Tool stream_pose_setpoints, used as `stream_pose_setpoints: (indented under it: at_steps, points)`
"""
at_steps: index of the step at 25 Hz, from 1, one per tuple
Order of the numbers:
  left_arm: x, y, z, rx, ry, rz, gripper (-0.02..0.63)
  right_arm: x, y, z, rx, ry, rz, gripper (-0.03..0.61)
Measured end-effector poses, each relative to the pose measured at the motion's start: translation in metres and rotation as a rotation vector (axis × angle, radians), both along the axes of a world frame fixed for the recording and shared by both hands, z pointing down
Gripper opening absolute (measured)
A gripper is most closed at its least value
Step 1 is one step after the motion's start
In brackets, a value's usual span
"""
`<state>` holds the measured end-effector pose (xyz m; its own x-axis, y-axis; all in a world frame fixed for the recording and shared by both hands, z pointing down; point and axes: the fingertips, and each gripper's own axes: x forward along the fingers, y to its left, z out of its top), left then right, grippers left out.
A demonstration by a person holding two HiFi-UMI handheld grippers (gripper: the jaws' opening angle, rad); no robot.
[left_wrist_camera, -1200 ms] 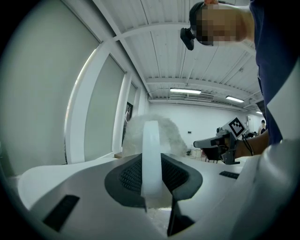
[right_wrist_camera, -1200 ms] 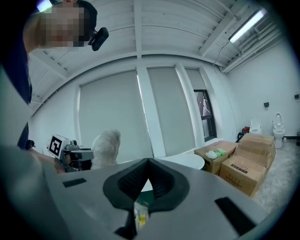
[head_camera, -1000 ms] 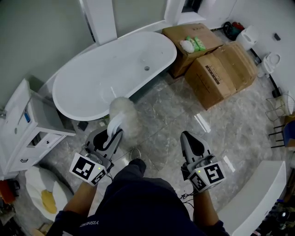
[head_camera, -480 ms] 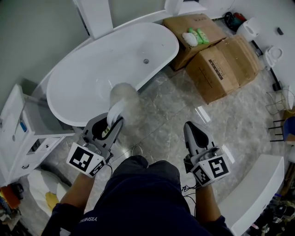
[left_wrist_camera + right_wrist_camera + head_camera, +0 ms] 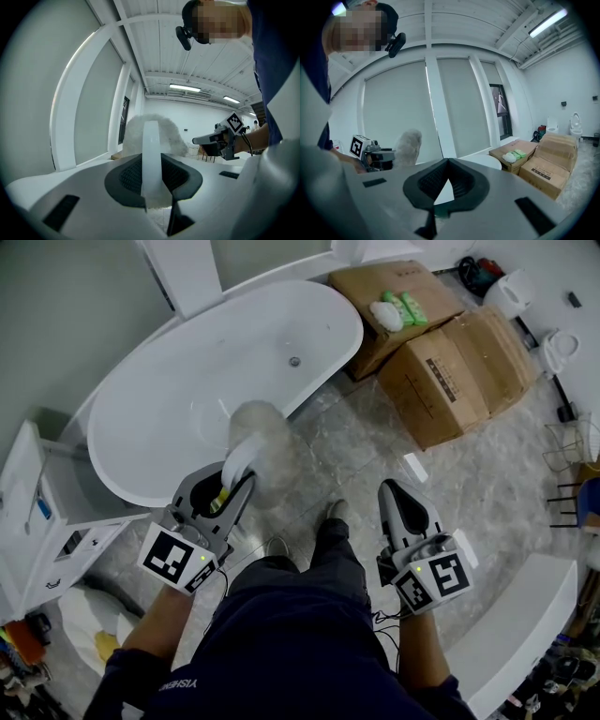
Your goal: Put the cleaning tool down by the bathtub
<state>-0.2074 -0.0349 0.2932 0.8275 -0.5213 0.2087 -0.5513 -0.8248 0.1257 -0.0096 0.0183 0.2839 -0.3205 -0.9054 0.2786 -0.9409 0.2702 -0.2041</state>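
The cleaning tool is a fluffy white duster (image 5: 260,430) on a flat white handle (image 5: 238,461). My left gripper (image 5: 228,495) is shut on that handle, and the fluffy head sticks out ahead over the near rim of the white bathtub (image 5: 187,371). In the left gripper view the handle (image 5: 151,154) stands clamped between the dark pads with the fluffy head (image 5: 174,135) behind it. My right gripper (image 5: 397,501) is shut with nothing in it, held over the marble floor to the right. In the right gripper view its jaws (image 5: 447,163) meet, with the duster (image 5: 408,147) at left.
Two cardboard boxes (image 5: 461,352) stand right of the tub, the far one (image 5: 375,282) bearing green and white packs (image 5: 398,308). A white cabinet (image 5: 37,512) is at the left. A white ledge (image 5: 525,634) runs at bottom right. The person's shoe (image 5: 335,512) is between the grippers.
The person has stepped toward the tub and a shoe has come into view. The left gripper with the duster is closer to the tub's near rim. Both grips are unchanged.
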Motion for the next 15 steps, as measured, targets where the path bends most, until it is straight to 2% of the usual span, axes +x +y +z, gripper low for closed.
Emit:
stream_pose_setpoints:
  at_steps: [8, 15]
  points:
    - [0.055, -0.047, 0.006, -0.009, -0.025, -0.063, 0.104, 0.058, -0.061, 0.008, 0.007, -0.023, -0.050, 0.005]
    - [0.129, -0.093, 0.017, -0.039, -0.063, -0.127, 0.104, 0.130, -0.122, 0.015, -0.003, -0.047, -0.124, 0.005]
